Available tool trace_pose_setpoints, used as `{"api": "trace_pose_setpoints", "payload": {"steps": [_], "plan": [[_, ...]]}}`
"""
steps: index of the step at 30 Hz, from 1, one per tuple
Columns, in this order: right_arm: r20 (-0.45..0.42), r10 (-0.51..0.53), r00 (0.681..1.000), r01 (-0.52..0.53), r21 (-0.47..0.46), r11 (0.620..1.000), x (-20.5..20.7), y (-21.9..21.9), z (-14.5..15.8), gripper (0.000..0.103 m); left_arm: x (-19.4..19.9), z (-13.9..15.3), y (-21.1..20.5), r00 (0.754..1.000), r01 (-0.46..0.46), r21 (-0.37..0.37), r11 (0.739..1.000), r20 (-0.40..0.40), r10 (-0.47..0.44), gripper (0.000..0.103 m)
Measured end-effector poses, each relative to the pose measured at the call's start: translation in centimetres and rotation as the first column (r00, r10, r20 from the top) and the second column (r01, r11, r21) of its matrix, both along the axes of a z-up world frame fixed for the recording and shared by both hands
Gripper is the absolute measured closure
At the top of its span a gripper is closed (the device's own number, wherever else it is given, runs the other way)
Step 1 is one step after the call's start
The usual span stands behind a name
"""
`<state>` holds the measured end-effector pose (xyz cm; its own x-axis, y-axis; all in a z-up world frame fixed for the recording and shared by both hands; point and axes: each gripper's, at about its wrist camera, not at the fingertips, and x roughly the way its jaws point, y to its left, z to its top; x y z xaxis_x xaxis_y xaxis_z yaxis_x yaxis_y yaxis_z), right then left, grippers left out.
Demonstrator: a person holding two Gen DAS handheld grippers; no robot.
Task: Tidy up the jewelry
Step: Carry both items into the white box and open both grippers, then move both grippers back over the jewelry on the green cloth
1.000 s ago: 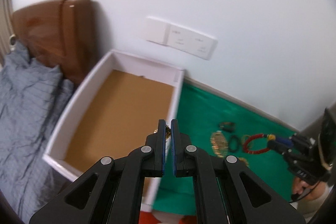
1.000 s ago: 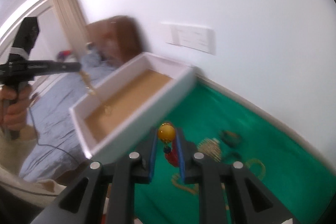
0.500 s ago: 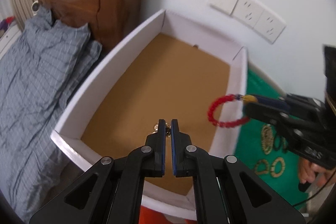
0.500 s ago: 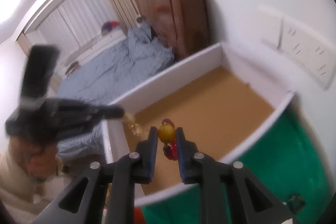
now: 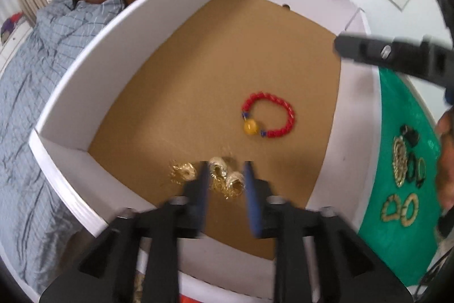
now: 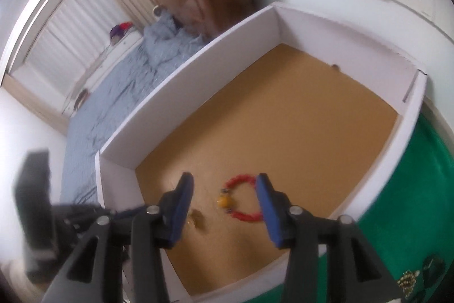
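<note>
The left hand-held gripper (image 5: 225, 183) hangs with its fingers spread and holding nothing, just above a loose heap of gold chain jewelry (image 5: 224, 179) lying on the brown floor of the white box (image 5: 127, 19). The right hand-held gripper (image 6: 225, 206) is likewise spread and empty over the red beaded bracelet (image 6: 242, 202) with its amber bead. More gold pieces (image 5: 400, 161) wait on the green-covered bench (image 5: 397, 240); these look light, limp and tangle-prone, probably best pinched at a thick link or bead.

Red bead bracelet (image 5: 269, 118) w/ one big yellow bead lies flat on brown floor of white box (image 5: 113, 27). Gold chain heap (image 5: 218, 178) near box's front wall. More gold pieces (image 5: 400, 206) on green cloth (image 5: 397, 246) beside box.
</note>
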<state>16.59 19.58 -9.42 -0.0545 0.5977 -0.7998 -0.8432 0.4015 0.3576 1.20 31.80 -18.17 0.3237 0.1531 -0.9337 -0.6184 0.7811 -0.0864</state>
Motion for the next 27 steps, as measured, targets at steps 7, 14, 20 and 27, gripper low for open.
{"api": "trace_pose_setpoints", "payload": {"steps": [7,14,20,27], "plan": [[0.018,-0.037,0.999,0.037,0.036,0.999,-1.2,-5.6,1.5,0.056,0.5,-1.1,-3.2,0.999,0.053,0.042,0.998,-0.009,-0.052,0.043],[-0.018,-0.13,0.991,0.131,0.074,0.989,-2.3,-11.3,1.9,0.056,1.5,-1.6,-4.4,0.998,0.054,0.094,0.994,-0.029,-0.052,0.033],[-0.003,-0.187,0.982,0.186,0.096,0.978,-3.4,-15.0,2.8,0.056,0.9,-2.1,-4.0,0.998,0.052,0.085,0.995,0.021,-0.054,0.018],[0.015,-0.205,0.979,0.203,0.101,0.974,-4.8,-16.1,2.7,0.052,0.8,-1.6,-5.4,0.989,0.13,0.241,0.962,0.032,-0.142,0.015]]}}
